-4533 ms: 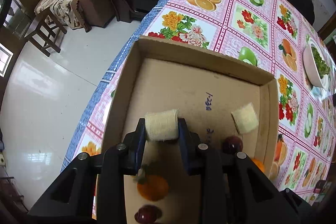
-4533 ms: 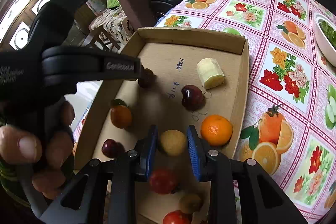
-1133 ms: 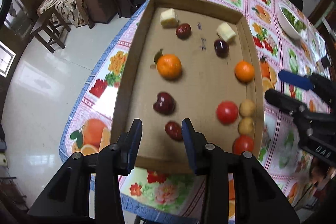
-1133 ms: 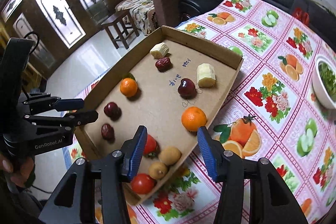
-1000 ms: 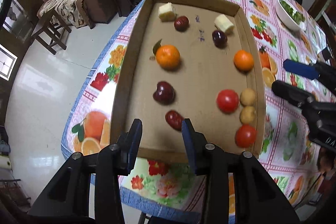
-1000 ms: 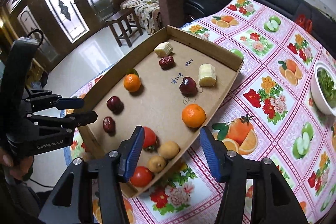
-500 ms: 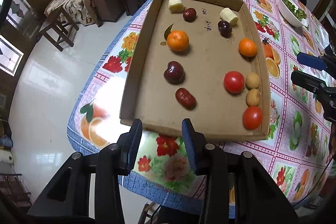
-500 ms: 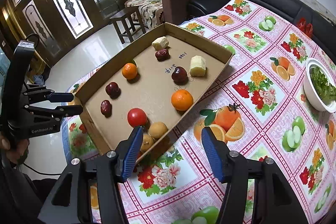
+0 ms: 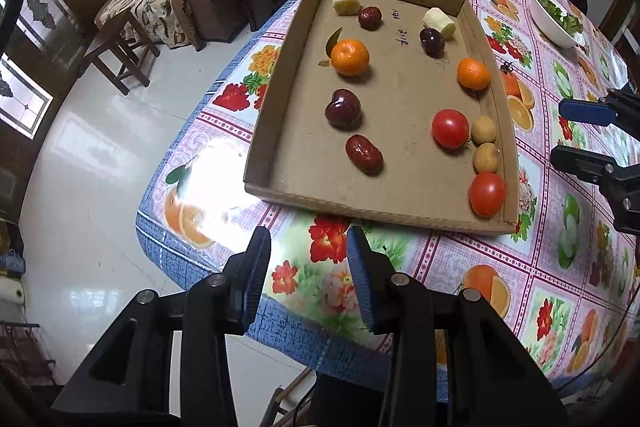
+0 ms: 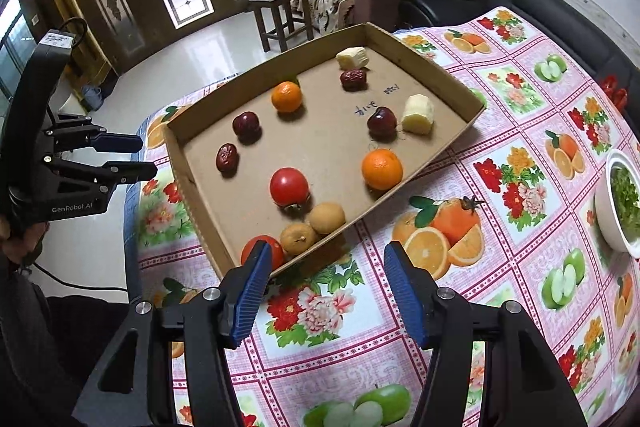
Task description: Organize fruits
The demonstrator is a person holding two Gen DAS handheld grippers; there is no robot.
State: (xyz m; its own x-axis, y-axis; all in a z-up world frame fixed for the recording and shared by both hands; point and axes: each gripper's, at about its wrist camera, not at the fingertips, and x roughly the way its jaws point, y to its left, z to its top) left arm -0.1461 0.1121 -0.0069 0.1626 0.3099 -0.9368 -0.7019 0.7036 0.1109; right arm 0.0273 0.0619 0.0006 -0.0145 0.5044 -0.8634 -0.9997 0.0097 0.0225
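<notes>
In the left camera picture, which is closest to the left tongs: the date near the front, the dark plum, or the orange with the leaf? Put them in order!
From the left tongs, both sitting open:
1. The date, nearest, toward the front of the box.
2. The dark plum, just behind it, slightly left.
3. The orange with the leaf, farthest, by the left wall.

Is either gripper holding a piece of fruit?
No: the left gripper and right gripper are open, and all fruit lies in the cardboard tray.

Oranges (image 9: 349, 57), tomatoes (image 9: 450, 128), dark cherries (image 9: 342, 109), red dates (image 9: 363, 154) in two rows inside cardboard tray (image 9: 276, 83).
</notes>
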